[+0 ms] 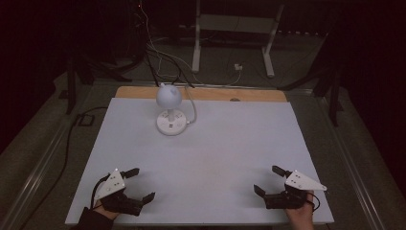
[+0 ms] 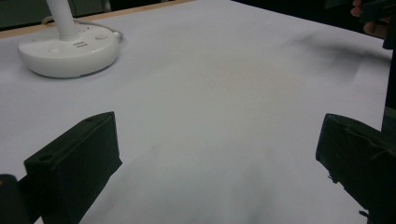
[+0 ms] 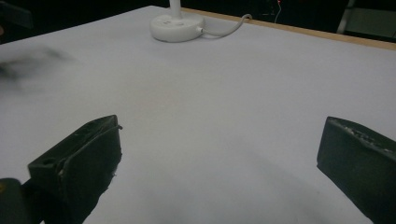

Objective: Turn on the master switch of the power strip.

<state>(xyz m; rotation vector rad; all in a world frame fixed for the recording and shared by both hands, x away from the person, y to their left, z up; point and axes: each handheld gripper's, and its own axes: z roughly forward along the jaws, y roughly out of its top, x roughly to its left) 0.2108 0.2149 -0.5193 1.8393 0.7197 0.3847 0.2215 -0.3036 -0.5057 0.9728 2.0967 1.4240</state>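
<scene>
Standing on smooth white table [image 1: 215, 158]: round-based, dome-headed white lamp [image 1: 171, 122].

The high view sat above the near edge of the white table [image 1: 206, 158], looking forward and down, with the white lamp [image 1: 170, 108] far off toward the back edge. The other 2 cameras rode low, right over the tabletop. The left gripper view faced the lamp base [image 2: 67, 51] from the near left, fairly close. The right gripper view faced it from the near right, farther away. All 3 shared the lamp base and the bare stretch in front of it.
</scene>
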